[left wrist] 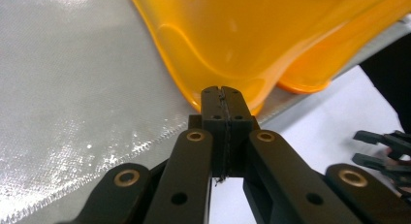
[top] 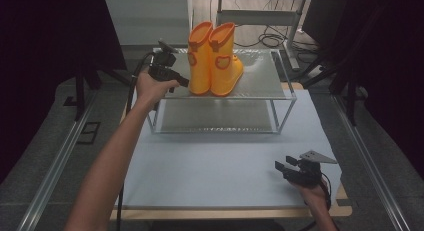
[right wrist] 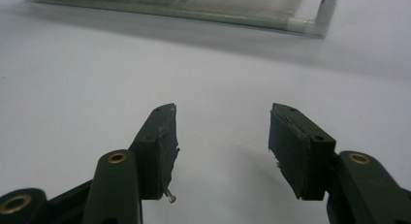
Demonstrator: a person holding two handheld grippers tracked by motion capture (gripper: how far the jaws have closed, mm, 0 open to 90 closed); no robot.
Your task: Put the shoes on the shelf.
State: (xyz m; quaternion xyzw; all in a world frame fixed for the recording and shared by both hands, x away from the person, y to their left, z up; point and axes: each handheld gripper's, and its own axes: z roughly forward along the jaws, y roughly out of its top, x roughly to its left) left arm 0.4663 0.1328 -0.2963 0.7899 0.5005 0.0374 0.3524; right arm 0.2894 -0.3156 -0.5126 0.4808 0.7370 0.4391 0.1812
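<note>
A pair of orange rubber boots [top: 212,61] stands upright on the top shelf of a small metal rack [top: 260,78]. My left gripper [top: 184,82] is at the shelf's left side, its tips just beside the heel of the left boot. In the left gripper view its jaws [left wrist: 222,94] are shut with nothing between them, right against the boot's orange sole edge [left wrist: 232,44] above the mesh shelf [left wrist: 72,88]. My right gripper [top: 284,164] rests low over the pale blue table cover at the front right, open and empty [right wrist: 223,132].
The rack has a lower mesh shelf [top: 215,116] and thin corner posts; its front rail [right wrist: 194,10] lies ahead of my right gripper. The blue cover [top: 210,161] spreads between the rack and the table's front edge. Dark curtains and cables surround the table.
</note>
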